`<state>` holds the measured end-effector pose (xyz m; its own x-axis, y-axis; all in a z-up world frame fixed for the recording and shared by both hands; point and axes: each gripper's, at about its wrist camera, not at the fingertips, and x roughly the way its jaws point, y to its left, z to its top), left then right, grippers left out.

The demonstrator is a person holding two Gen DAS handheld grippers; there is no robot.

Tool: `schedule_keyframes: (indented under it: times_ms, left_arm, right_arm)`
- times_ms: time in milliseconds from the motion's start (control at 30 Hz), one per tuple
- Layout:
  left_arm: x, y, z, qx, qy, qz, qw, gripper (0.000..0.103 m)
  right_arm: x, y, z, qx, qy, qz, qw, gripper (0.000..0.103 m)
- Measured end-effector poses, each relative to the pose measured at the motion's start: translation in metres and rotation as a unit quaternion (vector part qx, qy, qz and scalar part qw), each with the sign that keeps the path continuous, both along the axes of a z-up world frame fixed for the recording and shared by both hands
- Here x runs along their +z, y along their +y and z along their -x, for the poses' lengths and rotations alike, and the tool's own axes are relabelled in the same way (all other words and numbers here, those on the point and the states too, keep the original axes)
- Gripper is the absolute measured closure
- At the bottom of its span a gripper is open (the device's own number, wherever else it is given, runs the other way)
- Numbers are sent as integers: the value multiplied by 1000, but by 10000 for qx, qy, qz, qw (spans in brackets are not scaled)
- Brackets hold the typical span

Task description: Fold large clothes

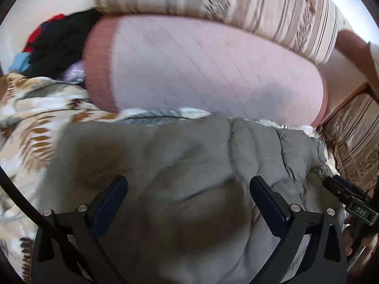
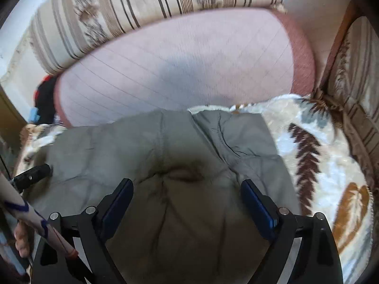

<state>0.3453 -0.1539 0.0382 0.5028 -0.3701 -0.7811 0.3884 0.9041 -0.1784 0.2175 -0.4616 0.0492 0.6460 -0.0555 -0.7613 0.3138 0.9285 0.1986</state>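
Note:
A large grey padded garment [image 1: 180,165] lies spread on a leaf-patterned blanket [image 1: 35,118]; it also shows in the right wrist view [image 2: 146,146]. My left gripper [image 1: 188,187] is open just above its rumpled cloth, holding nothing. My right gripper [image 2: 187,189] is open above the garment's middle, also empty. The right gripper's tip [image 1: 341,189] shows at the garment's right edge in the left wrist view. The left gripper's tip [image 2: 33,172] shows at the garment's left edge in the right wrist view.
A pink pillow [image 1: 213,71] lies behind the garment, also in the right wrist view [image 2: 177,64]. A striped sofa back [image 1: 236,4] stands behind it. A pile of dark and red clothes [image 1: 54,45] sits at the far left. A striped armrest [image 2: 355,82] is at the right.

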Motion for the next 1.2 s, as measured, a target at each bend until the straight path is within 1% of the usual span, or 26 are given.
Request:
schedule_keyframes:
  times_ms: [100,133,167,200,233,300,367,467,533,567,633,700,733,767,800,833,867,933,967,1000,1033,1067,1100,1133,1167,1200]
  left_arm:
    - [-2,46,14,312,-122,-140,9993,0]
    - [-9,58,15,442,-100,-286,9986,0]
    - [-21,75,15,676,-10,-605,9959,0]
    - [-28,86,14,810,33,-778,9937,0]
    - [-33,100,15,908,70,-834,9923,0]
    - [-33,129,18,1038,186,-593,9927,0]
    - [-26,148,23,1254,111,-619,9901,0]
    - [-17,169,33,1349,-3,-669,9886,0]
    - [-16,182,41,1301,75,-427,9906,0]
    - [-17,188,45,1228,168,-189,9921,0]
    - [-24,198,53,1066,423,406,9926,0]
    - [-39,210,58,866,814,1147,9863,0]
    - [-46,213,59,773,971,1426,9820,0]
    - [-57,218,58,634,1177,1786,9748,0]
    - [-66,221,58,549,1331,2073,9676,0]
    - [-73,221,59,518,1417,2281,9619,0]
    - [-82,225,59,489,1506,2572,9533,0]
    - [-93,227,57,391,1611,2913,9422,0]
    - [-101,226,55,314,1692,3117,9345,0]
    - [-106,224,53,254,1759,3238,9293,0]
    - [-111,219,51,162,1865,3342,9237,0]
    - [-115,213,51,55,1959,3372,9208,0]
    - [-115,205,52,-25,1945,3298,9238,0]
    - [-112,196,53,-113,1866,3165,9300,0]
    - [-110,186,54,-126,1814,2985,9369,0]
    - [-108,182,52,-45,1834,2850,9408,0]
  right_arm:
    - [6,2,37,49,-73,-41,10000,9]
    - [4,0,47,29,-52,-59,10000,9]
    - [1,-2,59,-33,-5,-58,10000,9]
    - [-2,-5,69,-115,48,-39,9999,9]
    - [-5,-9,79,-185,85,-37,9998,9]
    - [-9,-24,101,-435,158,-178,9988,9]
    - [-10,-42,121,-704,159,-395,9966,9]
    - [-11,-63,147,-942,158,-675,9931,8]
    - [-15,-72,161,-939,164,-983,9906,8]
    - [-20,-75,167,-927,162,-1200,9883,8]
    - [-30,-77,177,-917,150,-1573,9832,8]
    - [-46,-77,188,-955,107,-1957,9759,8]
    - [-53,-74,191,-971,71,-2134,9721,8]
    - [-60,-74,196,-977,16,-2351,9670,8]
    - [-71,-74,199,-955,-79,-2700,9581,8]
    - [-78,-73,200,-932,-153,-2911,9520,8]
    - [-84,-72,200,-900,-241,-3129,9452,8]
    - [-94,-70,196,-761,-391,-3517,9322,7]
    - [-100,-67,191,-657,-452,-3742,9239,7]
    - [-106,-63,184,-566,-462,-3909,9175,6]
    - [-110,-60,178,-515,-440,-3968,9154,4]
    - [-111,-55,173,-495,-411,-3913,9180,2]
    - [-110,-48,164,-479,-397,-3731,9257,0]
    - [-108,-43,157,-447,-402,-3611,9306,0]
    - [-107,-38,151,-456,-358,-3484,9356,0]
    - [-106,-34,143,-551,-293,-3316,9414,0]
